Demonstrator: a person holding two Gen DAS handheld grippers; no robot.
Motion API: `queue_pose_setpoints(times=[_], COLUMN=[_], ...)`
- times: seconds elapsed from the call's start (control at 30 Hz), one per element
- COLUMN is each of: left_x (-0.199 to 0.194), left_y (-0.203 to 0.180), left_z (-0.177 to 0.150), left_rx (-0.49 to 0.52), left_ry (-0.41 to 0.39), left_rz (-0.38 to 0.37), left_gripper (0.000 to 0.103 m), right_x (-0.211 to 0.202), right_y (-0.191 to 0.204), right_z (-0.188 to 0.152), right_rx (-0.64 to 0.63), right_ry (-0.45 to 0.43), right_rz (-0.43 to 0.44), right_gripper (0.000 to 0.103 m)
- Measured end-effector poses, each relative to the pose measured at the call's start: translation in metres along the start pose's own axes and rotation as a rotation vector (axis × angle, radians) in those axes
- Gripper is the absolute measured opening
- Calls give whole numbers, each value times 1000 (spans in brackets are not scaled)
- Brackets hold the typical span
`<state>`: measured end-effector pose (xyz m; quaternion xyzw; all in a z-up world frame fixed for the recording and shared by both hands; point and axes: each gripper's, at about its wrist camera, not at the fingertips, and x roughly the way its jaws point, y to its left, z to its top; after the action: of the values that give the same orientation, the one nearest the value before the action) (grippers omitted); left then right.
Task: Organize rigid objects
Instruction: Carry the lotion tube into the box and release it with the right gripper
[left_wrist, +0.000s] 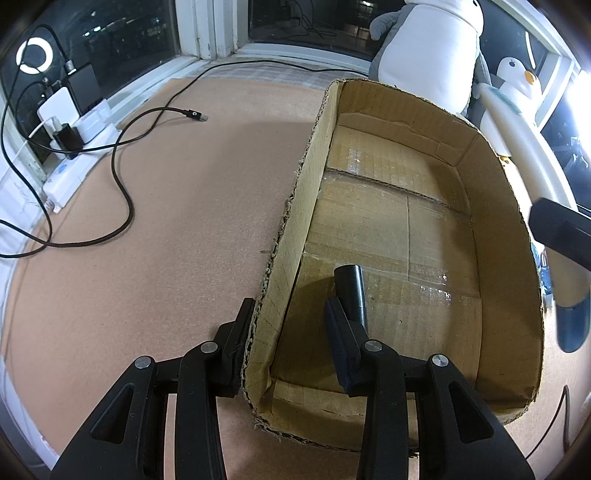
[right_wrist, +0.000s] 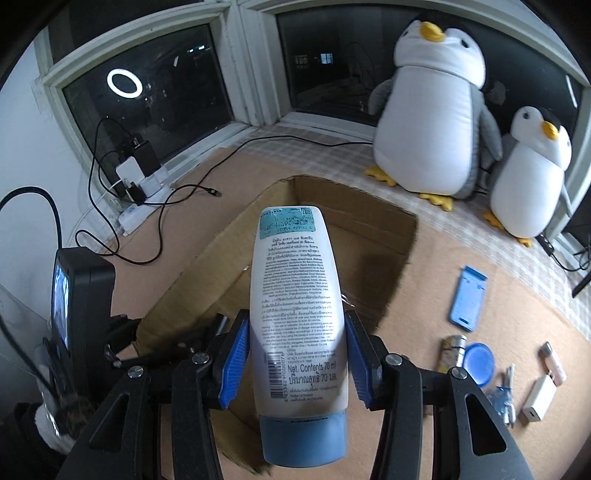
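Right gripper (right_wrist: 295, 350) clenched on tube (right_wrist: 297, 317), cap toward the camera, held above box (right_wrist: 369, 229). Left gripper (left_wrist: 288, 332) jaws spread, straddling box (left_wrist: 291, 236) left wall. Black cylinder (left_wrist: 351, 291) lying inside box, near left corner.

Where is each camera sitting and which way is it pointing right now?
Left wrist: on the left gripper, looking down its jaws, which straddle the left wall of the cardboard box; a black cylinder lies inside.
Right wrist: on the right gripper, above the box's near end, facing the window; its jaws clamp a lotion tube.
Shared: the box, the big plush penguin, the black cable and the power strip.
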<state>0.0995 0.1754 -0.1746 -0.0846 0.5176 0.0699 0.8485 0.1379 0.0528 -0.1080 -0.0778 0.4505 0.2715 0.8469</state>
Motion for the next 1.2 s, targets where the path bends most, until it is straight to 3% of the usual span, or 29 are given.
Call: queue_pose_setpoints(times=[0.37,0.83,0.97,1.2], left_x=[0,0,0,-1], left_y=[1,1,1,2], left_z=[0,0,0,0], left_rx=[2,6,7,9], left_ry=[0,0,0,0], left_rz=[0,4,4,5], left_gripper=[36,36,36,36], right_x=[26,30,27,11], right_y=[10,11,11,-2], right_z=[-1,-3,-3,-13], right_rx=[0,-7,-12,9], right_ry=[35,40,28,7], right_rz=[21,22,18,7], right_gripper=[45,45,54,55])
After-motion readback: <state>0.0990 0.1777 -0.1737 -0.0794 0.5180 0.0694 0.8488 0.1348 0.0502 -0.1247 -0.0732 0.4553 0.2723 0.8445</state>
